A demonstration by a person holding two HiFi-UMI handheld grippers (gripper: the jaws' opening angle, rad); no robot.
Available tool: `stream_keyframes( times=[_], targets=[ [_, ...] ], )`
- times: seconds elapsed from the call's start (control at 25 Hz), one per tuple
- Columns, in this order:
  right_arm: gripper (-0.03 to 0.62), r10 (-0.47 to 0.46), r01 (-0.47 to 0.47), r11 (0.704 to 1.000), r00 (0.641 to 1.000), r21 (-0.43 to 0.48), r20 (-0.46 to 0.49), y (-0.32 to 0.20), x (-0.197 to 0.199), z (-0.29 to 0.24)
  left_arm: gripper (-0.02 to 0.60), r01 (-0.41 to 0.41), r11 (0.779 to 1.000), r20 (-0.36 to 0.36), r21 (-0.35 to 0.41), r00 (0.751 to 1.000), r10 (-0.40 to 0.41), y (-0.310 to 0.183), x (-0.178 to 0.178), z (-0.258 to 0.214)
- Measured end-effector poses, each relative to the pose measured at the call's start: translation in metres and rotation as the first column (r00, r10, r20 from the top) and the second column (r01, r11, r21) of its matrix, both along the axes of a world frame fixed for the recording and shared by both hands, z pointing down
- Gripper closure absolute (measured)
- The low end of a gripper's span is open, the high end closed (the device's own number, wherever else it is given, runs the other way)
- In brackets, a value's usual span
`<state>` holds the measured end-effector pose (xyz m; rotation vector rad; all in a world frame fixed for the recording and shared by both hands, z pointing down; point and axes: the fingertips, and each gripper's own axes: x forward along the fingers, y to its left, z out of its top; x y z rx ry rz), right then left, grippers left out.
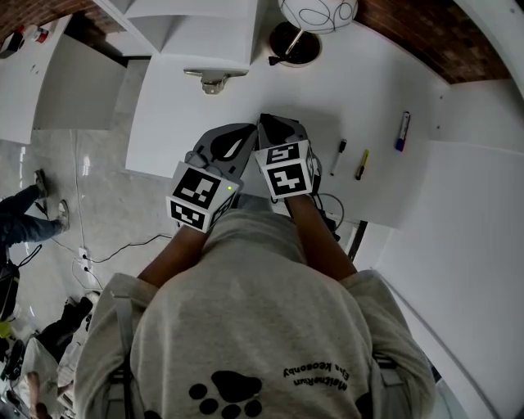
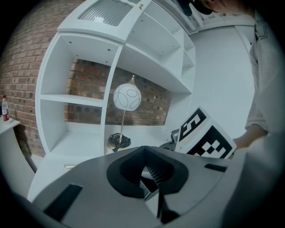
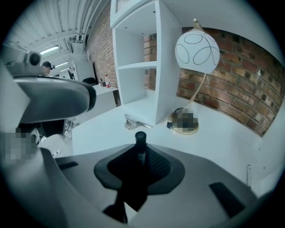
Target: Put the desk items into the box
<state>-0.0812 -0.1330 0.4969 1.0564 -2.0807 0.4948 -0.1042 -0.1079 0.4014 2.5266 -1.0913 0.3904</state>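
On the white desk [image 1: 246,106] lie a black-and-white pen [image 1: 338,157], a yellow pen [image 1: 361,164] and a blue marker [image 1: 402,131], all right of my grippers. My right gripper [image 1: 264,121] is shut on a black pen [image 3: 140,141], which stands up between its jaws [image 3: 140,151]. My left gripper [image 1: 246,131] hangs close beside it on the left. Its jaws [image 2: 143,153] meet at the tips with nothing between them. Both grippers are over the desk's near edge, tips almost touching.
A white globe lamp [image 1: 315,16] stands at the back of the desk, next to a white shelf unit [image 1: 196,33]. A small metal clip [image 1: 214,79] lies by the shelf's foot. A cable [image 1: 332,214] hangs off the desk edge. The floor drops away on the left.
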Motion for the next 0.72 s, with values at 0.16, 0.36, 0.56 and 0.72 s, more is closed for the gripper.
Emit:
stream_keyframes(
  times=[0.16,0.36,0.56,0.72],
  targets=[
    [0.516,0.018,-0.018,1.000,0.999,0.001,0.041,-0.001,-0.002,-0.001,0.574,0.008,1.000,-0.005,0.001,1.000,-0.008,0.003,-0.002,-0.002],
    [0.465,0.025,-0.026,0.999,0.998,0.020,0.065,0.004,-0.003,-0.005,0.575,0.010,1.000,-0.010,0.003,1.000,-0.010,0.007,-0.004,-0.004],
    [0.431,0.031,-0.035,0.999,0.995,0.041,0.092,0.015,-0.005,-0.010,0.574,0.006,1.000,-0.012,0.014,1.000,-0.006,0.013,-0.003,-0.006],
    [0.430,0.049,-0.061,0.992,0.993,0.110,0.111,0.021,-0.003,-0.020,0.574,-0.002,1.000,-0.015,0.028,1.000,0.002,0.016,-0.003,-0.010]
  ],
)
